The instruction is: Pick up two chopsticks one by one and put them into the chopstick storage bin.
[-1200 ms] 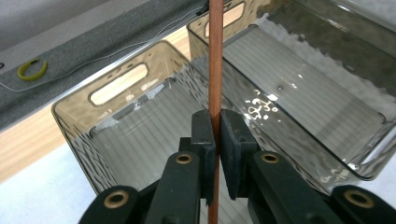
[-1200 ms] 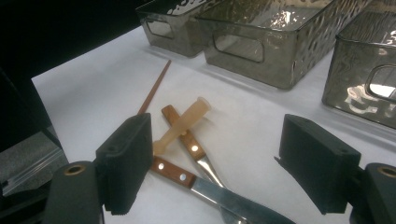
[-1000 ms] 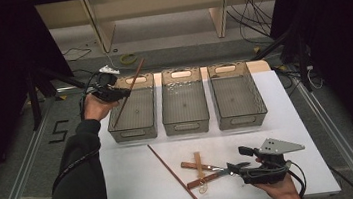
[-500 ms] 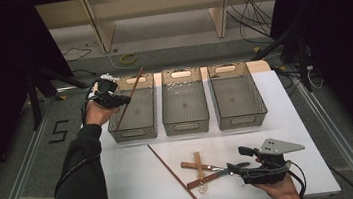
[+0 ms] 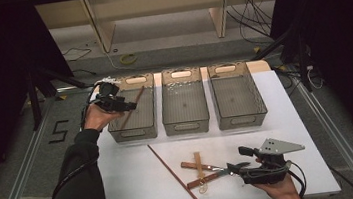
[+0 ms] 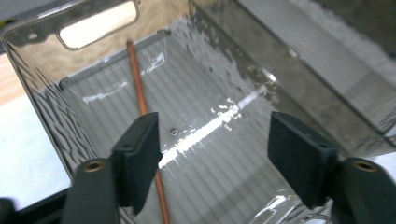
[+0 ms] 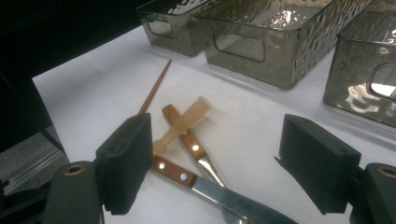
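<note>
The left gripper (image 5: 125, 104) hangs over the near left corner of the left see-through plastic bin (image 5: 118, 134), and its 2 black jaws stand wide apart with nothing between them. A long thin brown chopstick (image 5: 131, 108) lies slanted inside that bin, with 1 end low on the ribbed floor and the other end up near the far wall by the handle hole. In the left gripper view the chopstick (image 6: 141, 101) runs under the left jaw but is not pinched. 2 more see-through plastic bins, the middle bin (image 5: 186, 126) and the right bin (image 5: 241, 121), sit in a row beside the first one on the white table (image 5: 123, 181). The right gripper (image 5: 237, 167) rests low on the table near the front edge, and its jaws are also wide apart and hold nothing. Just in front of it lie 2 knives with brown wooden handles (image 7: 183, 148), crossed over each other, and a pale cream plastic stick (image 7: 182, 124) lies across them. A second long brown chopstick (image 5: 173, 172) lies flat on the table just left of the knives.
</note>
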### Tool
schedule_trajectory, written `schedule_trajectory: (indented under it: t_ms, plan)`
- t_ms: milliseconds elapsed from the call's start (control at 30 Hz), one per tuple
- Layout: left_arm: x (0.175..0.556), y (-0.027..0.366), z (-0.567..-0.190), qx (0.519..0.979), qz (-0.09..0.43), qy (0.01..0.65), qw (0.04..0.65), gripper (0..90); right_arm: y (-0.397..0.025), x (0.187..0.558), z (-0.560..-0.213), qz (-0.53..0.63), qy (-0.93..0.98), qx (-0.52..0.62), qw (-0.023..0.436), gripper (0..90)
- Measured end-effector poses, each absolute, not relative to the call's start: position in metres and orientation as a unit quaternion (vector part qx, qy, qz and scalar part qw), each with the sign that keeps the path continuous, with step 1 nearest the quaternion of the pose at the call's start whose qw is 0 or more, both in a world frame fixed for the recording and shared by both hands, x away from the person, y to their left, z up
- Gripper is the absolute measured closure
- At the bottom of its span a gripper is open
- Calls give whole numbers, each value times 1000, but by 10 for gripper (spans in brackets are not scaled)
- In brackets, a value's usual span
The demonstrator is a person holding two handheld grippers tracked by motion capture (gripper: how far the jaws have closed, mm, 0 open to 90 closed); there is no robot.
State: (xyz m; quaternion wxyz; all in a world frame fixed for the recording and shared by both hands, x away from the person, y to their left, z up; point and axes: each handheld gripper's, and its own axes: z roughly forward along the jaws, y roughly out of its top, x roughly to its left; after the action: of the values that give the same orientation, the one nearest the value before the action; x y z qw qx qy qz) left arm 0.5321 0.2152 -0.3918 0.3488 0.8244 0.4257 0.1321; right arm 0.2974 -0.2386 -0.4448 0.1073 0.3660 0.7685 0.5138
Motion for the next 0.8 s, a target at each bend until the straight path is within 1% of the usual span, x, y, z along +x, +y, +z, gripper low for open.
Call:
schedule_trajectory:
  t_ms: [33, 100, 167, 200, 267, 367, 400, 533, 633, 700, 800]
  plan:
    - [530, 215, -390, 823, 132, 421, 357, 321, -239, 297, -445, 514, 768, 366, 107, 266]
    - [524, 214, -387, 821, 140, 415, 367, 268, -238, 297, -445, 515, 768, 365, 107, 266]
    - [520, 215, -384, 815, 137, 415, 381, 240, -238, 297, -445, 515, 768, 366, 107, 266]
    - [518, 215, -383, 813, 136, 416, 385, 210, -238, 297, -445, 515, 768, 366, 107, 266]
    - [514, 215, -379, 808, 134, 415, 396, 212, -238, 297, -445, 516, 767, 366, 107, 265]
    - [507, 213, -375, 803, 137, 414, 406, 193, -238, 297, -444, 517, 767, 366, 106, 265]
    - [505, 212, -374, 802, 135, 414, 409, 173, -238, 297, -444, 517, 767, 366, 107, 265]
    - [497, 208, -372, 799, 135, 405, 424, 153, -238, 297, -444, 519, 766, 363, 107, 264]
    - [489, 204, -370, 798, 142, 400, 427, 147, -238, 297, -444, 519, 766, 363, 107, 263]
    - [483, 202, -369, 800, 145, 391, 432, 120, -238, 297, -444, 520, 766, 363, 106, 263]
    - [476, 197, -367, 802, 145, 387, 432, 106, -238, 297, -444, 520, 766, 362, 107, 262]
